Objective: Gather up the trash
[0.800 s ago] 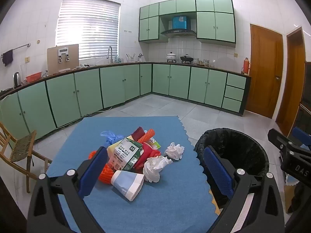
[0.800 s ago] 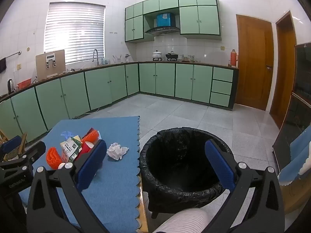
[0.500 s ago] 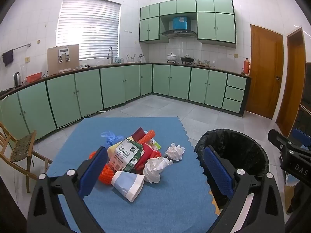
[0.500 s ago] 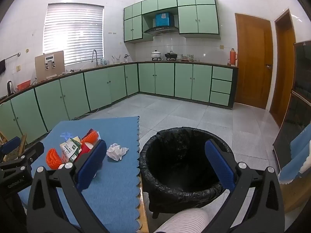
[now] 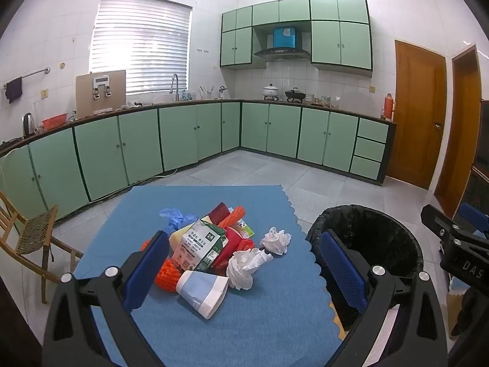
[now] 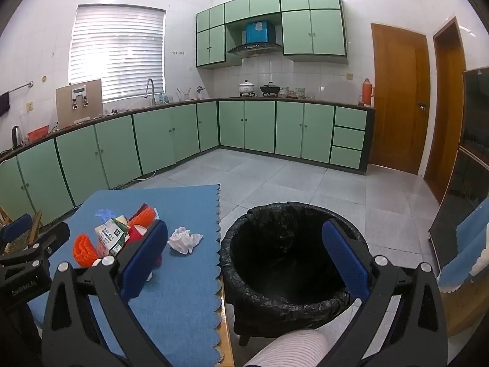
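Black angular frames on both grippers, left (image 5: 241, 263) and right (image 6: 244, 257), with ribbed blue pads (image 5: 146, 270) on the fingers and silver screws (image 5: 378, 270) at the joints. White lettering on the side of each body. Pale ribbed sleeve (image 6: 293, 348) below.

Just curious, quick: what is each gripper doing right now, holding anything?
Left gripper: open, holding nothing, above the trash pile.
Right gripper: open, holding nothing, above the bin.
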A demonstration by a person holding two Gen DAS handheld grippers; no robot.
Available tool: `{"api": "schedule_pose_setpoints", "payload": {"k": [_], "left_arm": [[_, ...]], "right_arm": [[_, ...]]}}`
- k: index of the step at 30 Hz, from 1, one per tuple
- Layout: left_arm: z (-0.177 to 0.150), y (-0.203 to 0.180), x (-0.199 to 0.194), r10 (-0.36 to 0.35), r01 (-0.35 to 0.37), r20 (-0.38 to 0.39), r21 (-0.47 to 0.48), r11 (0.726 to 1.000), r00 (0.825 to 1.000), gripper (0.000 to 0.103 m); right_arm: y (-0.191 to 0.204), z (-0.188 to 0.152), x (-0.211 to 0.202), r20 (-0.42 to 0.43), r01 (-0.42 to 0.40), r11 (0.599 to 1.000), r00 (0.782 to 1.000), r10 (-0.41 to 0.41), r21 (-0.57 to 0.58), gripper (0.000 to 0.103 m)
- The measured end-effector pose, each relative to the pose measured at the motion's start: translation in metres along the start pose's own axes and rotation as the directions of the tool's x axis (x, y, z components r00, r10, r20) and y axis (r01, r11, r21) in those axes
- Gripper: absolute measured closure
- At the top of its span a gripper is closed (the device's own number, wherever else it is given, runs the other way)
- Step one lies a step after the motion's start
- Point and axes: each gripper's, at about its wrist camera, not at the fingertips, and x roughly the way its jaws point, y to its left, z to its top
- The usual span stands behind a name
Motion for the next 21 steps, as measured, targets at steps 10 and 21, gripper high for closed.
{"api": "schedule_pose_setpoints", "payload": {"k": [10,21], "left_arm": [[0.0019,0.0014,-0.0025,0.001,-0.001,0.003,-0.001,1.0,1.0,0.006],[0.0014,0.002,-0.0026,0.0,0.0,0.004,-0.002,1.0,1.0,0.006]], "right_arm": [[-0.0003,-0.0004,0.0002,0.001,0.001,1.0,1.0,-0.001,0.001,0.005],[0.0004,-0.0015,0.0008,0.0,0.001,1.0,1.0,-0.001,0.002,0.005]]}}
